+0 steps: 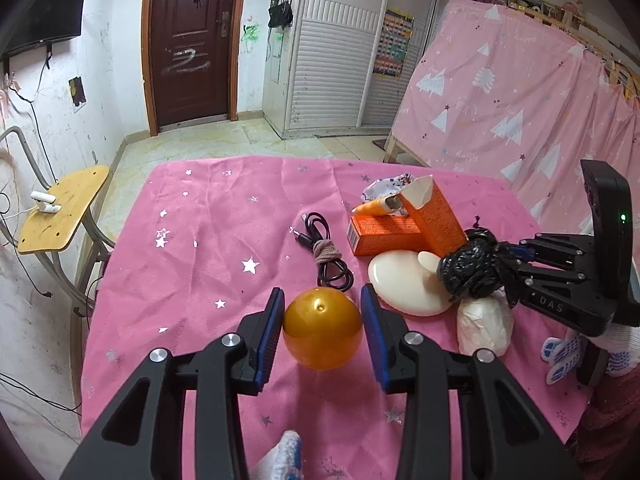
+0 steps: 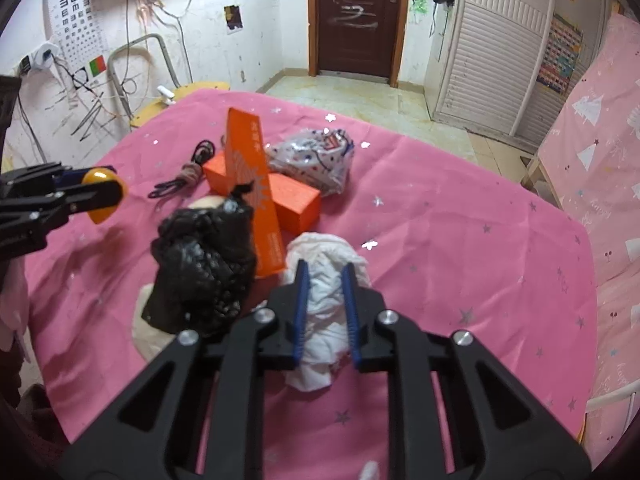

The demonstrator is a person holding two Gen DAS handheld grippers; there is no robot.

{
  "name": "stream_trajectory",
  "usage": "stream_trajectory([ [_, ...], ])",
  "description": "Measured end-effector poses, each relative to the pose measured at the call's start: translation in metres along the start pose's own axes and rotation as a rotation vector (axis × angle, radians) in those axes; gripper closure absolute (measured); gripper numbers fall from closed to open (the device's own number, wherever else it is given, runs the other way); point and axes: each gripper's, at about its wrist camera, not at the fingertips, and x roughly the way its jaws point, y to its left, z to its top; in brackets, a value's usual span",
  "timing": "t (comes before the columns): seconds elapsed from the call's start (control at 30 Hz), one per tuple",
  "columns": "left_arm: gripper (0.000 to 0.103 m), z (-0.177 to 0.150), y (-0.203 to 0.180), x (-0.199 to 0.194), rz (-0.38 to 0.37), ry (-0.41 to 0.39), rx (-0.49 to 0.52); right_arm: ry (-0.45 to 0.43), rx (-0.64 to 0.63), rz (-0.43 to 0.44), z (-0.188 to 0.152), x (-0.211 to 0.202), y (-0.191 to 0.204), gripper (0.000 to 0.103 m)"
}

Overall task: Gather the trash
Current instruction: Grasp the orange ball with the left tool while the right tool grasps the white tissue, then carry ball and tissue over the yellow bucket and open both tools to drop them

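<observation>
1. The left claw pinches a golden ball, held just above the pink-clothed bench.
2. The right claw is pressed together on a crumpled white tissue wad; whether the wad is lifted off the bench is hard to tell.
3. A knotted black bag sits just left of the wad, touching the orange boxes.
4. A black cable lies beyond the ball.

A dark brown door stood at upper centre in a scuffed white wall. White slatted cupboards were right of it, a pale tiled floor below, and a wooden chair at left.
</observation>
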Motion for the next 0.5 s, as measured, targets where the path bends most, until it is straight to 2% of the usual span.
stream_trajectory([
  [0.5,0.072,0.006,-0.013,-0.02,0.0,-0.045,0.007,-0.125,0.073,-0.042,-0.001,-0.049,-0.03,0.089],
])
